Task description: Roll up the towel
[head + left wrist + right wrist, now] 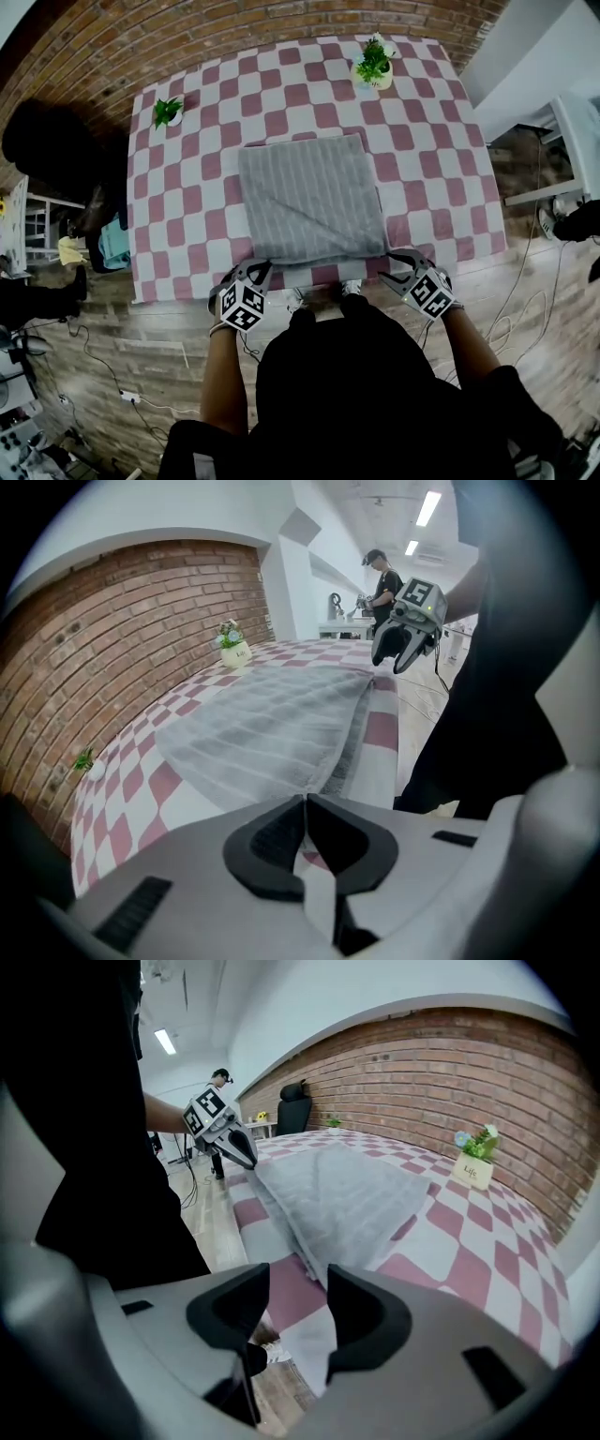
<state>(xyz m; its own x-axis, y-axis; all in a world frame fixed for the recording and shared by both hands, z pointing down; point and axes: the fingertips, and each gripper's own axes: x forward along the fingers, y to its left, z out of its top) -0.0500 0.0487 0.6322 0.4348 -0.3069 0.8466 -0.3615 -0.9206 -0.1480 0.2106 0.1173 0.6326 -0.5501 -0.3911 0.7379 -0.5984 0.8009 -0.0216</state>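
Left tongs (305, 801) closed at towel (309, 199) corner; white pot (382, 82) holds plant (374, 58).

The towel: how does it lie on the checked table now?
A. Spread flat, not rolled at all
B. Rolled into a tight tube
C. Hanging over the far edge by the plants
A: the grey towel lies flat on the checked table, with no part of it rolled.

towel (311, 199): grey, ribbed | state: folded flat, unrolled | pose: roughly square, slightly skewed | location: checked table (427, 141), centred, reaching its front edge
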